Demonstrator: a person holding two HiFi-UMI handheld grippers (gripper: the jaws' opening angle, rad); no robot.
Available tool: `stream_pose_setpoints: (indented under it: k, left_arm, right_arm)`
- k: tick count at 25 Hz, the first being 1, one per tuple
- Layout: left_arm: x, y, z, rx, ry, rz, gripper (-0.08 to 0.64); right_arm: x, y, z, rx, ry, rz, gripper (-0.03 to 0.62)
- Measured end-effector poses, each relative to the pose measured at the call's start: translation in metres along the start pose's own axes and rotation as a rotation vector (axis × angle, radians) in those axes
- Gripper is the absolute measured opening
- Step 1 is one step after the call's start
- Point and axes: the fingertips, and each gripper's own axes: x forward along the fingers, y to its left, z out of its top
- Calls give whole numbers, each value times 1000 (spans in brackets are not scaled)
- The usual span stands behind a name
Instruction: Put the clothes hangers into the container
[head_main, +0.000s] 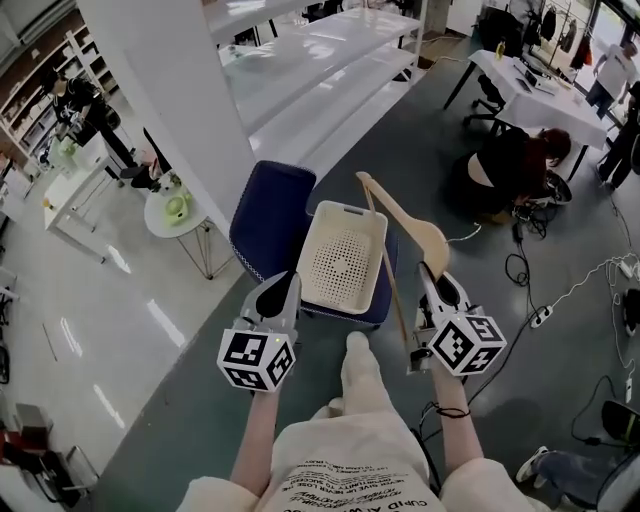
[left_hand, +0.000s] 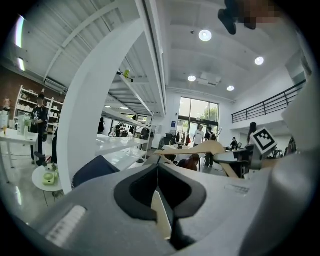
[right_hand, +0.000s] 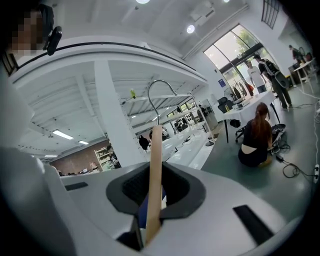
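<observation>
In the head view a white perforated basket (head_main: 340, 255) sits on a blue chair (head_main: 268, 215) straight ahead. My right gripper (head_main: 436, 282) is shut on a wooden clothes hanger (head_main: 418, 232), which slants up over the basket's right rim. Its metal hook curves overhead in the right gripper view (right_hand: 162, 94), above the wooden bar (right_hand: 154, 180) pinched between the pads. My left gripper (head_main: 275, 292) hovers at the basket's left side, jaws together with nothing held. The left gripper view shows the hanger (left_hand: 200, 148) to the right.
A white pillar (head_main: 170, 100) and long white shelves (head_main: 320, 80) stand behind the chair. A small round table (head_main: 180, 215) is to the left. A person crouches on the floor (head_main: 510, 170) at the right, with cables (head_main: 560, 300) nearby.
</observation>
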Motion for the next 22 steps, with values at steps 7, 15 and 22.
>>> stream_pose_setpoints:
  k: [7,15,22]
  left_arm:
    - [66,27,-33,-94,93,31,23]
    - [134,49,-90,-195,231,86,23]
    - [159,64,-139,-282,335,144,23]
  right_arm:
    - [73,-37,-16,52,106,17,54]
    - [145,-86,-64,142,278,51,54]
    - [179,-106,-101,173,404,66,54]
